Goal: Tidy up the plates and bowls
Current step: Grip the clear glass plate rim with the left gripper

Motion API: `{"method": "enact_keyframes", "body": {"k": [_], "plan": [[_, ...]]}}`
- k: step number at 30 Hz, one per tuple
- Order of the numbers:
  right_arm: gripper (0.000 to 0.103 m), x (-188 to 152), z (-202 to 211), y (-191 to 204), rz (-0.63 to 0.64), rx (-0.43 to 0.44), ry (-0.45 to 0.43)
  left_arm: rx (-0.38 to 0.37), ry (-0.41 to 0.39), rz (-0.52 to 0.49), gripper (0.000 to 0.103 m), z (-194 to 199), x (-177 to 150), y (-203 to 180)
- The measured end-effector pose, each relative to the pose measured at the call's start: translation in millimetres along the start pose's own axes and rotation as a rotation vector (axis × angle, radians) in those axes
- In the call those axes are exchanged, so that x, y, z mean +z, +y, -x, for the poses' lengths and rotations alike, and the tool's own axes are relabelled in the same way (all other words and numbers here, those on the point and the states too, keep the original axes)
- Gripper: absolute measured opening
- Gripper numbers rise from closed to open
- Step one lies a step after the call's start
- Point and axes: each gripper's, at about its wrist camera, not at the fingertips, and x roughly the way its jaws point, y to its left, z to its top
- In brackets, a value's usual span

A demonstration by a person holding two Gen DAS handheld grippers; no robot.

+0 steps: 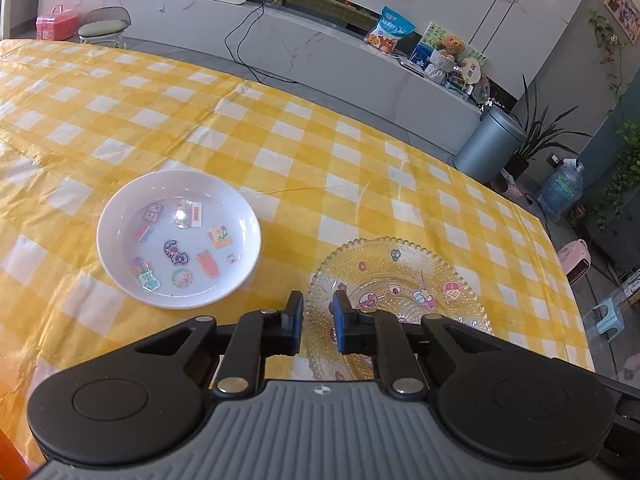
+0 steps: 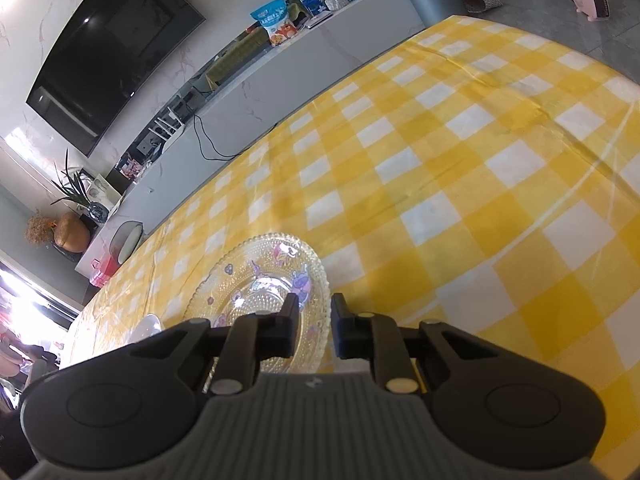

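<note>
A white bowl (image 1: 179,238) with cartoon stickers sits on the yellow checked tablecloth (image 1: 280,140) at left. A clear glass plate (image 1: 404,276) with beaded rim and stickers lies to its right. My left gripper (image 1: 318,312) is open and empty, its jaws a small gap apart over the glass plate's near left rim. In the right wrist view the glass plate (image 2: 260,280) lies just ahead. My right gripper (image 2: 315,314) is open, its jaws either side of the plate's right rim without closing on it. The white bowl's edge (image 2: 150,326) peeks out at left.
The tablecloth (image 2: 460,160) stretches wide to the right. Past the table's far edge stand a grey cabinet (image 1: 320,48), a grey bin (image 1: 490,144), a water bottle (image 1: 560,190) and a small chair (image 1: 104,26).
</note>
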Motion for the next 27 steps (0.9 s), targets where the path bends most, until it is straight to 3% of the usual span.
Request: {"method": "enact_keyframes", "body": {"k": [3, 27], "plan": [[0.007, 0.2, -0.4, -1.9, -0.006, -0.01, -0.002, 0.004, -0.003, -0.002, 0.017, 0.4, -0.6, -1.2], [0.005, -1.5, 37.3, -7.1, -0.055, 0.036, 0.007, -0.045, 0.004, 0.005, 0.014, 41.7, -2.7, -5.7]]}}
